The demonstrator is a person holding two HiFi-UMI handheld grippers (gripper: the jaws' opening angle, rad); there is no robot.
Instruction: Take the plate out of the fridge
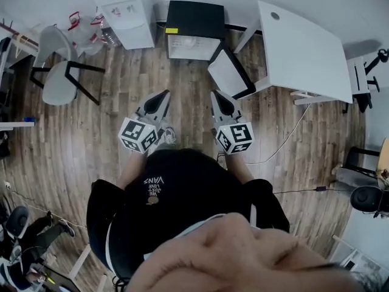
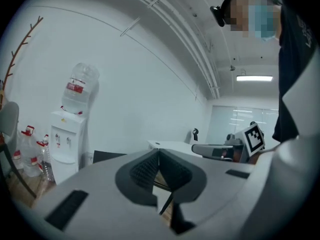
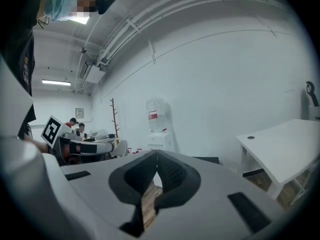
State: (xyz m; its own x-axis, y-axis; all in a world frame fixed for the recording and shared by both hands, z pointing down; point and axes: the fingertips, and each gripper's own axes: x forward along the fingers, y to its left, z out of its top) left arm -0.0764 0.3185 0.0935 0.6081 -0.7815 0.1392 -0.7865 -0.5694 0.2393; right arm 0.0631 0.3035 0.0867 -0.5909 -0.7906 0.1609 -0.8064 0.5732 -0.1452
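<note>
**Both grippers shut and empty, well short of the open fridge**

Two hand-held claws point side by side toward the far wall, over the brown wood-plank floor point(image 1: 182, 111). The left gripper point(image 1: 164, 95) has its grey jaws pressed together with nothing between them. The right gripper point(image 1: 216, 95) is the same, jaws together and empty. Each carries its cube of black-and-white square markers at the rear, close to the person's black sleeves.

Ahead of them, well apart from the tips, the small black box-shaped fridge point(image 1: 194, 18) stands against the white wall. Its door point(image 1: 230, 73) hangs open, swung out to the right, and the compartment behind it glows bright white. From where I stand the plate cannot be made out in that glare, and neither gripper view shows it.

Left of the fridge stands the white water dispenser point(image 1: 129, 14), with a clear upturned bottle point(image 2: 80, 86) on top. Further left is a pale grey chair with black legs point(image 1: 58, 72). Right of the fridge, just beside the open door, sits the white rectangular table point(image 1: 304, 47). In the right gripper view a bare brown branch-shaped coat stand point(image 3: 114, 118) rises by the wall.
</note>
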